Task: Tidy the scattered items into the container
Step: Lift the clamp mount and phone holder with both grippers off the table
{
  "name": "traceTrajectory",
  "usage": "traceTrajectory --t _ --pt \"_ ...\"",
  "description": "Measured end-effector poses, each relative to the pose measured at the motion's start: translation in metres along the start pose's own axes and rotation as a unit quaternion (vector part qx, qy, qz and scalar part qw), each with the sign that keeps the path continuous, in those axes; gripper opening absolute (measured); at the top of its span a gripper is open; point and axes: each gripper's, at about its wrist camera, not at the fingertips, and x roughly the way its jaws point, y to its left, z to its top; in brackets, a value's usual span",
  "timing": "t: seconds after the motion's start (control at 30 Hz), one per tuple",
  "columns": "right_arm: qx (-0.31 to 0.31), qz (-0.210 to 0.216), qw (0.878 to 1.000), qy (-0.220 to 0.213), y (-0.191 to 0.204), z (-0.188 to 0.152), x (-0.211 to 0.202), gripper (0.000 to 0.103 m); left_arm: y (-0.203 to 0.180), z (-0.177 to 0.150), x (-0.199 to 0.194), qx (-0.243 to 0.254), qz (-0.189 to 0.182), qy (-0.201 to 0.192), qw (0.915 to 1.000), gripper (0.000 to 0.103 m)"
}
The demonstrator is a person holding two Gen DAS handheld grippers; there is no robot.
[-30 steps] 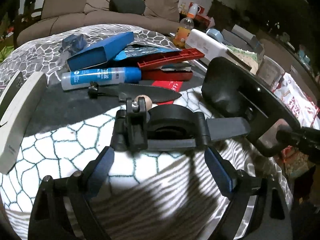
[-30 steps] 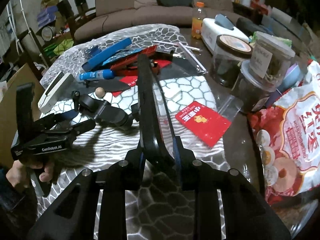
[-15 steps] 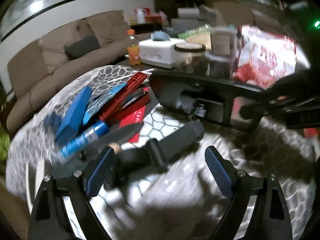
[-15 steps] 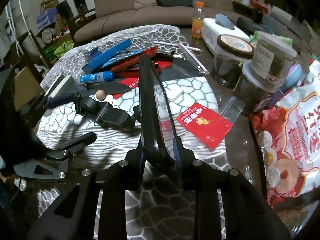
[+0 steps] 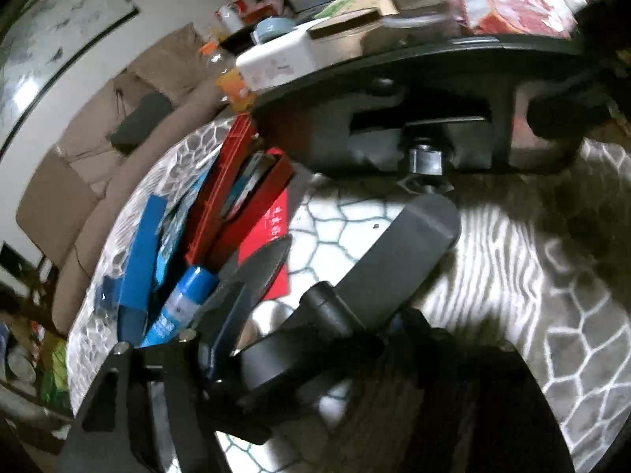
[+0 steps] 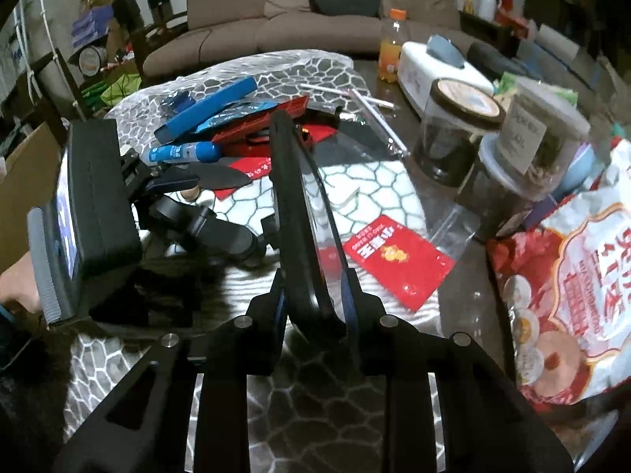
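My right gripper (image 6: 313, 291) is shut on a black flat plate (image 6: 292, 197) that stands on edge over the patterned cloth (image 6: 374, 193). In the left wrist view this plate (image 5: 414, 90) crosses the top. My left gripper (image 5: 323, 339) is rolled over a black clamp mount (image 5: 394, 260), which lies between its jaws. The jaws are closing, and a sliver of light still shows beside the blue left pad (image 5: 219, 339). From the right wrist view the left gripper (image 6: 173, 197) sits at the mount (image 6: 221, 232). Beyond it lie a dark sheath (image 6: 221, 175), a blue glue bottle (image 6: 185, 152), a blue box (image 6: 209, 108) and a red box (image 6: 260, 126).
A red envelope (image 6: 398, 260) lies on a clear zip bag (image 6: 378, 149) to the right of the plate. Two jars (image 6: 461, 130), a large snack bag (image 6: 572, 276), a white box (image 6: 430, 67) and an orange bottle (image 6: 390, 51) crowd the right side. A sofa (image 6: 276, 19) stands behind.
My left gripper has rolled sideways and moved in over the black clamp mount, and its jaws have narrowed around it. The right gripper and its plate have stayed put.
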Motion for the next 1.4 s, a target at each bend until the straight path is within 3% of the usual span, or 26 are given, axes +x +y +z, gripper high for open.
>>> traceTrajectory --t 0.17,0.27,0.3,0.4,0.53,0.63,0.7,0.73,1.07,1.4 --pt "-0.032 -0.021 0.999 -0.028 0.012 0.005 -0.013 0.021 -0.001 0.004 -0.014 -0.004 -0.004 0.018 0.9998 0.056" --pt "-0.043 -0.018 0.998 -0.041 0.02 0.008 -0.023 0.019 -0.01 0.006 -0.028 0.008 0.018 0.026 0.9995 0.043" --pt "-0.046 -0.014 0.998 -0.044 0.021 0.01 -0.026 0.019 -0.011 0.008 -0.029 0.002 0.006 0.03 0.9995 0.035" --pt "-0.051 -0.004 0.998 -0.035 0.024 0.012 -0.03 0.018 -0.015 0.004 -0.026 -0.02 0.003 0.043 0.9989 0.035" --pt "-0.039 0.003 0.999 -0.005 0.019 0.011 -0.02 0.019 -0.025 0.006 -0.019 -0.028 0.026 0.047 0.9982 0.035" --pt "-0.033 -0.013 0.999 0.016 0.014 0.005 -0.001 0.03 -0.026 0.014 -0.008 -0.033 0.039 0.053 0.9973 0.035" --pt "-0.019 -0.005 1.0 0.022 0.008 0.003 0.01 0.028 -0.023 0.017 -0.005 -0.041 0.041 0.055 0.9968 0.035" --pt "-0.011 0.003 1.0 0.023 0.005 0.002 0.014 0.023 -0.022 0.018 -0.003 -0.041 0.043 0.055 0.9967 0.035" --pt "-0.047 -0.024 0.997 -0.061 0.023 0.012 -0.018 0.019 -0.011 0.022 -0.017 -0.082 0.033 0.036 0.9954 0.028" --pt "-0.042 -0.008 0.995 -0.093 0.026 0.02 -0.047 0.017 -0.009 0.028 -0.038 -0.097 0.04 0.02 0.9943 0.023"
